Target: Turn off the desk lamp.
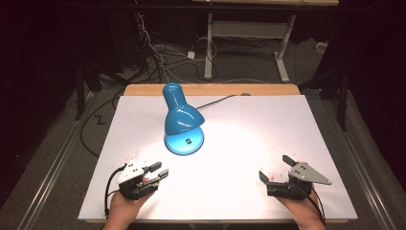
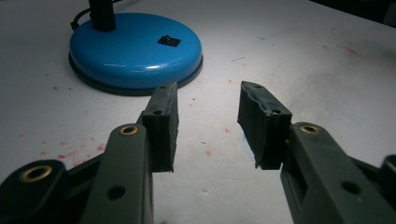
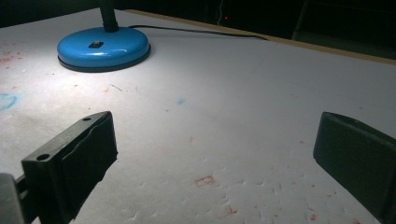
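Blue desk lamp [image 1: 183, 120] sits on the white table sheet [image 1: 249, 124], a bit left of centre and toward the far half. Round base [image 1: 184, 142] flat on the sheet, shade [image 1: 183, 119] tipped down over it, lit patch on the sheet around the base. Small black switch [image 1: 188, 141] on top of the base. Black cord [image 1: 218, 100] runs from the lamp toward the far edge, where bare wood [image 1: 210, 89] shows past the sheet.

Left gripper [image 1: 159, 170] is at the near left, held in the left hand [image 1: 125, 205]. Jaws spread, nothing between them, pointing right and slightly away. Lamp base is ahead of it toward the far side, near but not touching. In the left gripper view the base [image 2: 135, 49] is just past the left jaw tip, switch [image 2: 168, 40] facing the camera.

Right gripper [image 1: 276, 168] is at the near right, in the right hand [image 1: 301, 211], grey three-cornered plate [image 1: 309, 173] on top. Jaws spread wide, empty (wider gap than the left one). Lamp is well apart from it, off to the far left. Right gripper view puts the base [image 3: 103, 48] at upper left, far beyond the jaws, cord [image 3: 196, 31] trailing right along the sheet.

Sheet has scattered red specks [image 3: 205, 180] and a faint blue smear [image 3: 5, 101] (can't tell what either is). Both grippers are low over the sheet; can't tell if they touch it.
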Demonstrator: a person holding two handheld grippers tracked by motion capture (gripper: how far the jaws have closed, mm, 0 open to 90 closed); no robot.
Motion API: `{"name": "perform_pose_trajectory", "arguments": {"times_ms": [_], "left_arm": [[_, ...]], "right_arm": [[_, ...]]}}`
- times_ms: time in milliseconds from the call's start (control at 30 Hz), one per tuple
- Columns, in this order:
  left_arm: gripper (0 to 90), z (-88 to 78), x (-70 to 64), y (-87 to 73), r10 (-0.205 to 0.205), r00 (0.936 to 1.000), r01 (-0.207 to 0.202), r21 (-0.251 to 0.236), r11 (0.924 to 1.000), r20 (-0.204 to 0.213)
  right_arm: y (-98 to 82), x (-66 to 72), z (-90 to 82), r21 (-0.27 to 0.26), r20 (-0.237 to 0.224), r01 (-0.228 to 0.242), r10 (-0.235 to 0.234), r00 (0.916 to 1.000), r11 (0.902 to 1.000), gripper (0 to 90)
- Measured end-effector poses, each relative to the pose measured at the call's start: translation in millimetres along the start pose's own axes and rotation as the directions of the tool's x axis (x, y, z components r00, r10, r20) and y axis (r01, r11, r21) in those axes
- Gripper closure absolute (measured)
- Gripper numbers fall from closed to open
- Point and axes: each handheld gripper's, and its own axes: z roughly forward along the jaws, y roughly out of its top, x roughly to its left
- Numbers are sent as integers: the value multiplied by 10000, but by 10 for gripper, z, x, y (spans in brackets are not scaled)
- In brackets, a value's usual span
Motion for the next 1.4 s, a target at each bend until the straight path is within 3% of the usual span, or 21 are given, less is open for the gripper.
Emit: {"name": "perform_pose_trajectory", "arguments": {"times_ms": [33,200,333,533,733,1067,1400], "left_arm": [[643,-5,-8,-3,147,9998,-148,-38,9999,-131],[727,9,-5,2,149,9999,-150,142,9998,30],[761,23,0,3,38,9999,-43,272,9996,155],[865,10,17,10,-137,9997,135,79,9999,178],[878,40,20,15,-117,9996,113,142,9998,261],[878,100,1,38,-485,9972,494,-136,9987,578],[878,142,-54,105,53,9992,-54,29,10000,396]], "right_arm": [[-2,0,1,2,-3,19,-19,10000,10000,3],[-4,11,7,27,-57,49,-49,10000,10000,3],[-2,18,8,13,-59,48,-48,10000,10000,3],[-6,20,7,8,-107,-42,42,9999,10000,3],[-5,37,23,35,-162,94,-94,9998,9999,3],[-9,61,52,151,-320,132,-127,9994,9998,3],[-14,33,31,160,-317,-10,15,9995,9999,3]]}}
